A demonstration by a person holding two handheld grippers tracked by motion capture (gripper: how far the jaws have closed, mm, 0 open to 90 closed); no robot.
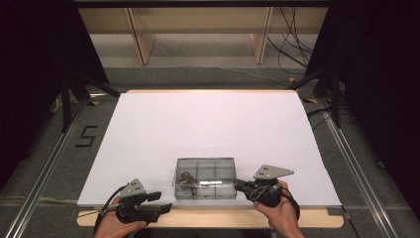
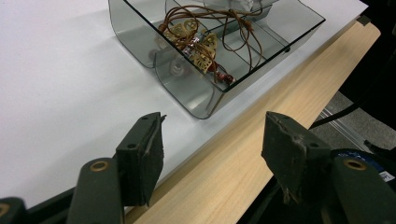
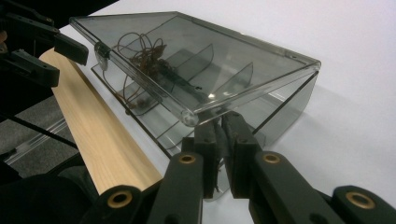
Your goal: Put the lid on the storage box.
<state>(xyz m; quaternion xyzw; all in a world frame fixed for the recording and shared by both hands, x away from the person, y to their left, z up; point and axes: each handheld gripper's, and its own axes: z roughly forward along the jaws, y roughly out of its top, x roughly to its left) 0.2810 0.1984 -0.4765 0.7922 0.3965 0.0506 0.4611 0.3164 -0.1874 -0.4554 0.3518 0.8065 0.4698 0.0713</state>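
Between the spread left tongs (image 1: 166, 207) and pinching right tongs (image 1: 239, 187) lies the box (image 1: 205, 178)

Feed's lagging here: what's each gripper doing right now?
Left gripper: open, empty, near the table edge.
Right gripper: shut under the raised lid of the clear box.

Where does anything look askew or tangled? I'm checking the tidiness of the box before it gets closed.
The smoky clear plastic divided box has its hinged lid propped half open, tilted. The right gripper is pinched at the lid's front edge. Inside, the brown cord necklace with brass charms lies tangled across a divider.
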